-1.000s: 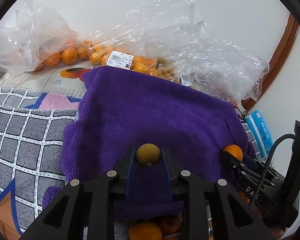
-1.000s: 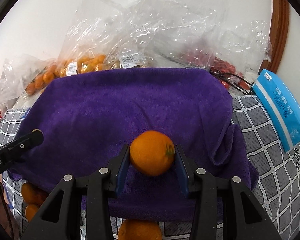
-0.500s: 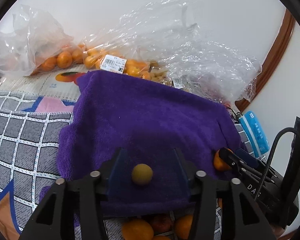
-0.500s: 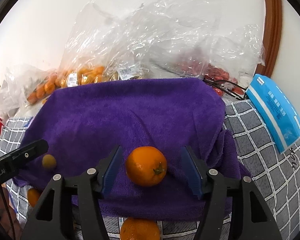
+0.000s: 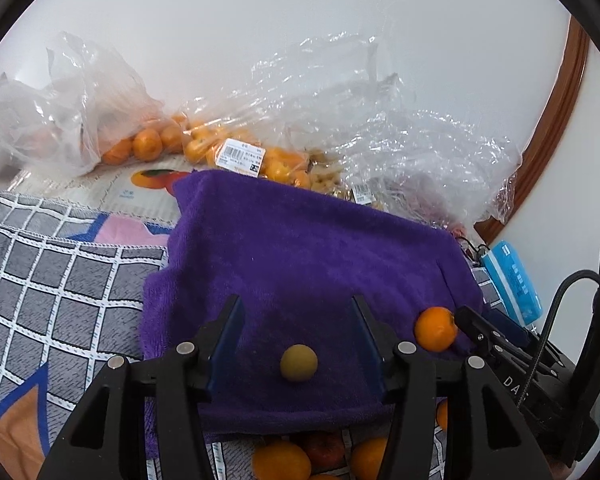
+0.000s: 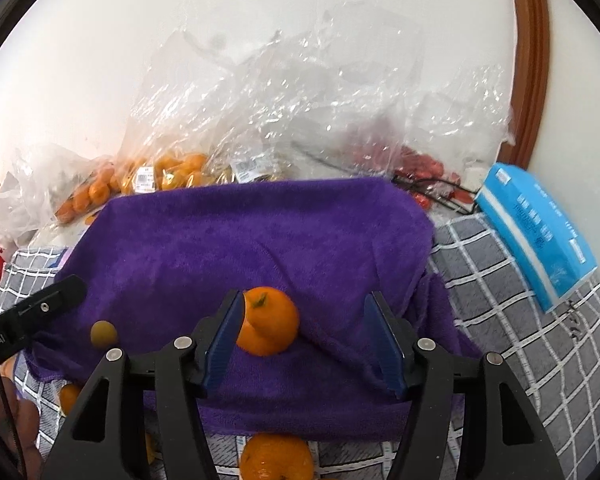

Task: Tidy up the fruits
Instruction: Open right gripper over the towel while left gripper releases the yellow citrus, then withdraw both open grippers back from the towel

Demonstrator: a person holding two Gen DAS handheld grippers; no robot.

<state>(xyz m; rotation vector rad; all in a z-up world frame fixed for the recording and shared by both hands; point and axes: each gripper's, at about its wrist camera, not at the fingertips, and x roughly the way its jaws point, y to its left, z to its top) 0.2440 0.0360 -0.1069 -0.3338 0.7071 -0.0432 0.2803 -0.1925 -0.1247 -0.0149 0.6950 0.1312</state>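
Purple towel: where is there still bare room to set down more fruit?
The towel is bare across its middle and back, from the orange and small yellow-green fruit near its front edge up to the plastic bags. Crowded: the bags behind, loose oranges below the front edge.

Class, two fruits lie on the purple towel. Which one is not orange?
The small yellow-green fruit, between the left gripper's open jaws. The other, an orange mandarin with a green stem, is larger and lies at the right gripper.
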